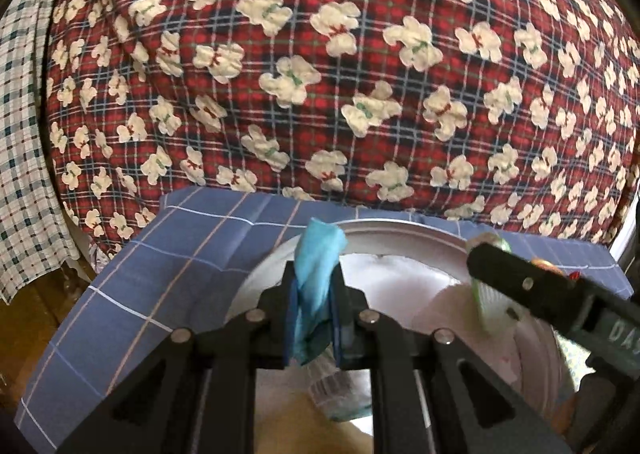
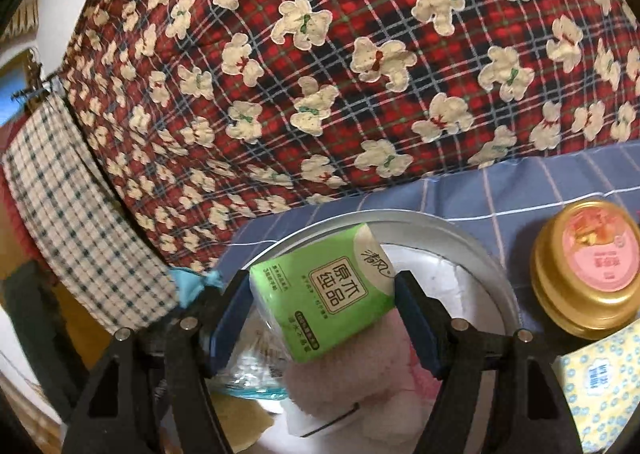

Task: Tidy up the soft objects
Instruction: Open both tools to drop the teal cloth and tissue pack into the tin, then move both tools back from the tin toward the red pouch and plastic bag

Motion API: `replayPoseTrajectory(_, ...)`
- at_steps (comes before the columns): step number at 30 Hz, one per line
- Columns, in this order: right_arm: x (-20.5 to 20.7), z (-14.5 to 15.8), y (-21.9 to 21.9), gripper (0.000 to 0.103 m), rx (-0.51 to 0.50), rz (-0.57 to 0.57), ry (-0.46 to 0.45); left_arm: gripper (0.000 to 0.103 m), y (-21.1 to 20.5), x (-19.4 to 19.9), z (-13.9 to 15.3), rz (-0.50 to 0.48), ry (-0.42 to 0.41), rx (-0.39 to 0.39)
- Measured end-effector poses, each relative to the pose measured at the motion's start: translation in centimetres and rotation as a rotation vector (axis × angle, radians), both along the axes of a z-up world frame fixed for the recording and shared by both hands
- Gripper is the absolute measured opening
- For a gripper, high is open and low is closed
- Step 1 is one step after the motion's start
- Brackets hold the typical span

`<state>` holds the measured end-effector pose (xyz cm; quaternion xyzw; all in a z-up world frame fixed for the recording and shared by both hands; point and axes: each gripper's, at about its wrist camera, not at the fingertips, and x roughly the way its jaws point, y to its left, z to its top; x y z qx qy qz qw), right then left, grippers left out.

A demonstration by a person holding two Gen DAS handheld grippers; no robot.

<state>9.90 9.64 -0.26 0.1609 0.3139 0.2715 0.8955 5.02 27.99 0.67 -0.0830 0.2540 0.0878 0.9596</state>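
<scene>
Because everything here is soft, nothing will break, but it will squash and slip if held wrong. The biggest thing is the red quilt with white bears (image 1: 320, 66), puffed up behind everything; it looks floppy and too bulky for one pinch. In front of it lies a blue checked cloth (image 1: 132, 286), spread flat, thin and easy to wrinkle. On that cloth sits a round silver tub (image 2: 460, 232), hard at the rim, with soft pale things already inside it, one of them fluffy and pink.

The right gripper (image 2: 323, 308) hangs over the tub with a green tissue pack (image 2: 326, 290) between its fingers. The pads press both short ends, so it has a hold on the pack. The pack looks light and squashy with a smooth plastic skin, so I think it could slide out; holding it across the middle, not too hard, seems best. The left gripper (image 1: 314, 318) is clenched tight on a little blue cloth (image 1: 318, 282), also over the tub. That cloth is very light and limp, bunched in a fold, which looks like a good place to pinch it.

A gold jar (image 2: 586, 268) stands on the blue cloth just beside the tub. It looks hard, not soft.
</scene>
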Motion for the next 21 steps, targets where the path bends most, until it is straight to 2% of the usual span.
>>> replayPoseTrajectory(2, 0.1, -0.1, -0.1, 0.076, 0.03, 0.028, 0.008, 0.02, -0.3, 0.2, -0.2, -0.012, 0.008, 0.006)
replayPoseTrajectory(3, 0.1, -0.2, -0.2, 0.077, 0.054, 0.04, 0.011, 0.034, -0.4, 0.3, -0.2, -0.014, 0.01, 0.009)
replayPoseTrajectory(4, 0.1, -0.2, -0.4, 0.078, 0.075, 0.047, 0.008, 0.056, -0.5, 0.3, -0.3, -0.017, 0.01, 0.011)
replayPoseTrajectory(5, 0.1, -0.2, -0.5, 0.079, 0.097, 0.057, 0.004, 0.067, -0.6, 0.4, -0.3, -0.018, 0.008, 0.015)
replayPoseTrajectory(6, 0.0, -0.1, -0.7, 0.083, 0.113, 0.066, 0.001, 0.085, -0.7, 0.3, -0.2, -0.015, 0.003, 0.02)
replayPoseTrajectory(7, -0.1, 0.1, -0.7, 0.084, 0.126, 0.074, -0.002, 0.098, -0.8, -0.1, 0.1, -0.01, -0.021, 0.022)
replayPoseTrajectory(8, -0.3, 0.3, -0.9, 0.084, 0.139, 0.085, -0.011, 0.103, -0.8, -0.5, 0.4, -0.003, -0.051, 0.023)
replayPoseTrajectory(11, -1.5, 1.1, -1.9, 0.084, 0.173, 0.06, -0.066, 0.103, -0.9, -1.5, 1.0, 0.036, -0.119, 0.043)
replayPoseTrajectory(13, -2.9, 1.7, -2.5, 0.084, 0.151, 0.004, -0.136, 0.103, -0.6, -2.1, 1.4, 0.064, -0.152, 0.051)
replayPoseTrajectory(18, -6.2, 2.2, -2.9, 0.084, -0.027, -0.17, -0.34, 0.103, 1.0, -3.6, 1.5, 0.21, -0.21, 0.067)
replayPoseTrajectory(21, -7.0, 2.1, -3.0, 0.084, -0.118, -0.248, -0.403, 0.103, 1.6, -4.4, 1.4, 0.258, -0.234, 0.063)
